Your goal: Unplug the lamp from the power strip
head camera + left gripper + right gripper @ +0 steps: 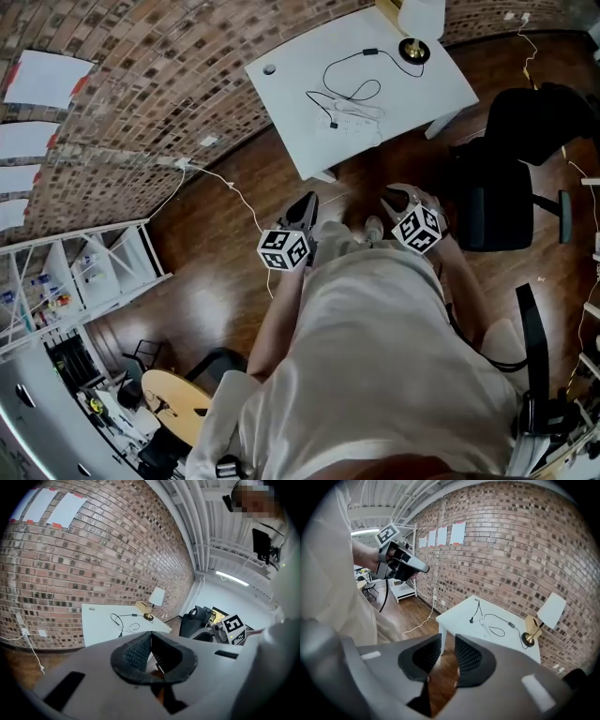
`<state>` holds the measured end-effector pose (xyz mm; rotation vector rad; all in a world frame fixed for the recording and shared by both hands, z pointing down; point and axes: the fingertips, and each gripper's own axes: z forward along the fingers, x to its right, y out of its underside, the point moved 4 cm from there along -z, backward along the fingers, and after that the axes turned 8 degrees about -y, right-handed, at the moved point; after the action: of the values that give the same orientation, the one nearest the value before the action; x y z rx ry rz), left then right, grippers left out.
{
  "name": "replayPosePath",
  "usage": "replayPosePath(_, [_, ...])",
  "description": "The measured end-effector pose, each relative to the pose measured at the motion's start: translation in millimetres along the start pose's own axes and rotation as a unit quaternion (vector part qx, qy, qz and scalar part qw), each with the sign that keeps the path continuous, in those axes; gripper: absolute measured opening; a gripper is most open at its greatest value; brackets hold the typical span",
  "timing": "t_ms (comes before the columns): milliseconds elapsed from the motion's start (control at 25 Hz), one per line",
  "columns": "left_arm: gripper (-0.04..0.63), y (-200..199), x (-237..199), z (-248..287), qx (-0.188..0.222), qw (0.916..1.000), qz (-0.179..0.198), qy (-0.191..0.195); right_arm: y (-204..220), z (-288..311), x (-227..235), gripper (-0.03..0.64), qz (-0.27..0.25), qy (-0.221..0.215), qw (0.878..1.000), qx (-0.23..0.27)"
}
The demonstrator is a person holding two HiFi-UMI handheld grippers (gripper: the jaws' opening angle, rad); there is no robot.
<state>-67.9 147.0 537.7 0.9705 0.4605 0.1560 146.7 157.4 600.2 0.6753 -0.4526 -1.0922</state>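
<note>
A white table [300, 56] stands against the brick wall. On it are a lamp [413, 37] with a white shade and brass base, a white power strip [356, 120] and the lamp's black cable [349, 89], whose plug [333, 124] sits at the strip. Both grippers hover over the wooden floor, well short of the table. My left gripper [307, 202] [151, 637] is shut with nothing in it. My right gripper [392, 195] [447, 641] is open by a narrow gap, empty. The lamp [551, 611] and the cable [497, 620] also show in the right gripper view.
A black office chair [511, 178] stands right of the table, close to my right gripper. A white cable [234, 192] runs from a wall outlet across the floor on the left. White shelves [84, 272] stand at the far left.
</note>
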Motion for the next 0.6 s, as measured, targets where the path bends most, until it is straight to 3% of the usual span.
replayPosePath(200, [0.003,1,-2,7,-0.008,0.9999,-0.006,-0.012,0,-1,13,0.089,0.062,-0.011,0.998,0.027])
replayPosePath(600, [0.003,-10,-21,26,-0.013,0.9999,-0.004,-0.002,-16,17,24,0.086,0.078,-0.015,0.996,0.027])
